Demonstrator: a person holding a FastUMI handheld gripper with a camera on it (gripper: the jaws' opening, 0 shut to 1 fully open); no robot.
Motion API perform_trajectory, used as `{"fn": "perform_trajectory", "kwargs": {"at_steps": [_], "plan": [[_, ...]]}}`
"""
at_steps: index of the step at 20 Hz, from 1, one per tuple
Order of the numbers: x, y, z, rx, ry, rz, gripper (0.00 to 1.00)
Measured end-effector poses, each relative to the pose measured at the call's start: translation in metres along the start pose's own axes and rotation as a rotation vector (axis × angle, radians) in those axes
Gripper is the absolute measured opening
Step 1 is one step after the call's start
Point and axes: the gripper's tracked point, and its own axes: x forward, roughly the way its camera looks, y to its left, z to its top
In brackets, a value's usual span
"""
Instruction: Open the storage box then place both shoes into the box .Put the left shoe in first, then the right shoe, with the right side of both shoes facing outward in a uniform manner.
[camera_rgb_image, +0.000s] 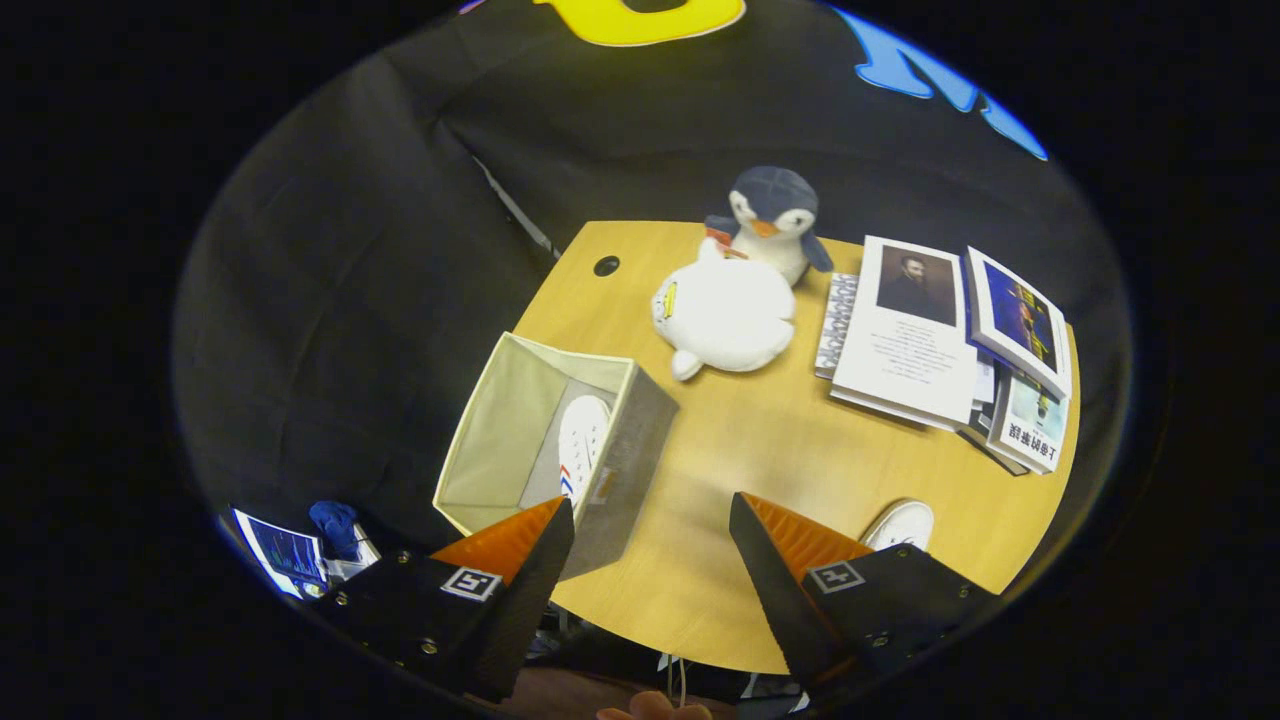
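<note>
The tongs hung high over the bench with their fingers spread wide and nothing between them; the storage box stood open just ahead of the left finger with one shoe already lying inside it. The second shoe lay on the bench just beyond the right finger, partly hidden by it. To do this step well, I think the tongs should come down over that shoe, grip it across its middle and keep its right side turned outward like the first.

Upside-down Chinese characters on the front booklet are too small to read.
</note>
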Motion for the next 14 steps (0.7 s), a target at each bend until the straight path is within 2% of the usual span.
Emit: {"fn": "perform_trajectory", "kwargs": {"at_steps": [5,9,14], "plan": [[-0.008,-0.063,-0.029,0.079,0.007,-0.068,0.96],[-0.01,-0.102,-0.061,0.182,0.026,-0.071,0.96],[-0.009,-0.156,-0.106,0.26,0.057,-0.125,0.96]]}}
